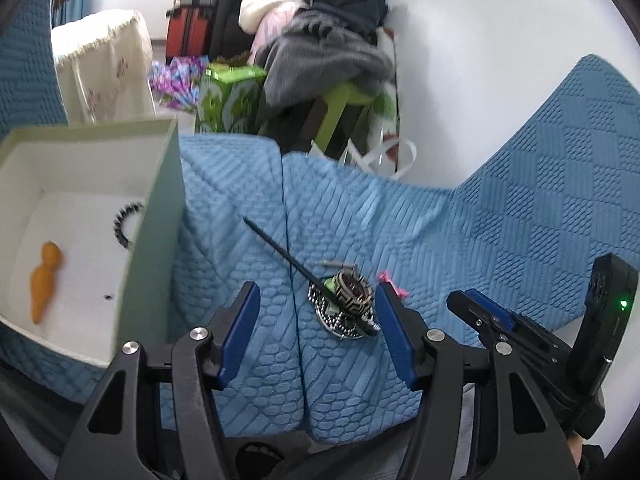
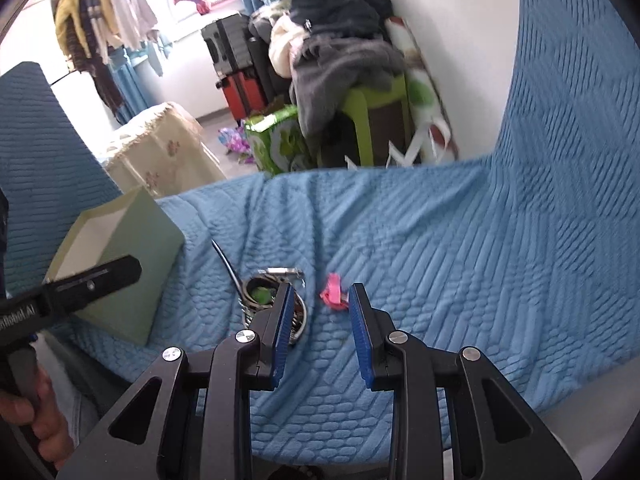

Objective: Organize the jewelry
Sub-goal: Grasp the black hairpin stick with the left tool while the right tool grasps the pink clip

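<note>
Green box (image 1: 156, 216) beside jewelry pile (image 1: 346, 304)

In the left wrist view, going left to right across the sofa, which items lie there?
Orange figure inside the box → black beaded bracelet, also in the box → black stick → pile of bracelets and bead chains → pink piece → right hand-held gripper.

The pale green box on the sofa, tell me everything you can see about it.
The pale green box is an open, lidless rectangular container, seemingly cardboard, pale green outside and white inside. It sits upright on the blue textured sofa cover, left of the jewelry pile. Inside, on its white floor, lie an orange figure-shaped piece, a dark beaded bracelet near the right wall, and a tiny dark speck. No hand-held gripper touches it. In the right wrist view only its outer walls and part of the white interior show.
</note>
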`<move>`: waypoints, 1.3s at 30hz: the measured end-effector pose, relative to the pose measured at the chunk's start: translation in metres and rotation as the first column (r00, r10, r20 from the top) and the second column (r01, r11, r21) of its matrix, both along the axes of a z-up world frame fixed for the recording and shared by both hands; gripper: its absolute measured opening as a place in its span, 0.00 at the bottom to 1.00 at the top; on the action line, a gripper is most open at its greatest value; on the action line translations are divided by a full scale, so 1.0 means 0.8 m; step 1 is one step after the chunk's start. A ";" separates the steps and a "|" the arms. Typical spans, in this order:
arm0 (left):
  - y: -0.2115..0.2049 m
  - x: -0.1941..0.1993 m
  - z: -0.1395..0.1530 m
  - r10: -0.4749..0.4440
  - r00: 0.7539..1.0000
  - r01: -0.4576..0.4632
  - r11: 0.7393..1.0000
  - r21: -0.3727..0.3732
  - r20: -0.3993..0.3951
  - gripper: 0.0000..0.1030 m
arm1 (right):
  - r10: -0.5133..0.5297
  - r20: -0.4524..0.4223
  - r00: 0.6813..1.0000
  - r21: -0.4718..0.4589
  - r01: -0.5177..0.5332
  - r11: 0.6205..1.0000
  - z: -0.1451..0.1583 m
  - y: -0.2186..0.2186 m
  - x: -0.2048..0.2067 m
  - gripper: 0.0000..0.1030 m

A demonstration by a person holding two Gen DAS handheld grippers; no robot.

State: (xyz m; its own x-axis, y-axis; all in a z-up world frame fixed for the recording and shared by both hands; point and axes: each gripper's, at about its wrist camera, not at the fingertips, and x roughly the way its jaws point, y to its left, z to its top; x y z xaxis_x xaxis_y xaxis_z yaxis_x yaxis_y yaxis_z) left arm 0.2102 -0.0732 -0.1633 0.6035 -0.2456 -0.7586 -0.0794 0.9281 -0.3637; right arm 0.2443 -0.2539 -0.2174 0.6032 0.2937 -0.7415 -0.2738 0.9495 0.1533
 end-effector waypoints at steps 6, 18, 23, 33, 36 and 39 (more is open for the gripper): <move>-0.001 0.025 -0.034 0.021 0.998 -0.025 0.998 -0.062 -0.054 0.51 | 0.024 -0.069 0.997 -0.016 -0.025 1.000 -0.043 -0.008 0.031 0.25; -0.005 0.072 -0.080 0.106 0.983 -0.121 0.988 -0.092 -0.148 0.42 | 0.149 -0.044 0.988 -0.052 -0.151 0.987 -0.067 0.020 0.049 0.25; -0.011 0.081 -0.095 0.120 0.975 -0.138 0.986 -0.087 -0.189 0.33 | 0.127 -0.052 0.991 -0.058 -0.130 0.990 -0.073 0.015 0.056 0.25; -0.028 0.089 -0.102 0.101 0.977 -0.110 0.993 -0.042 -0.189 0.23 | 0.149 -0.070 0.986 -0.135 -0.157 0.978 -0.088 0.029 0.059 0.24; -0.029 0.089 -0.098 0.087 0.979 -0.096 0.995 -0.041 -0.184 0.18 | 0.146 -0.064 0.987 -0.142 -0.154 0.978 -0.088 0.027 0.054 0.20; -0.026 0.090 -0.100 0.065 0.978 -0.082 0.994 -0.076 -0.197 0.17 | 0.146 -0.065 0.987 -0.146 -0.155 0.977 -0.089 0.026 0.051 0.19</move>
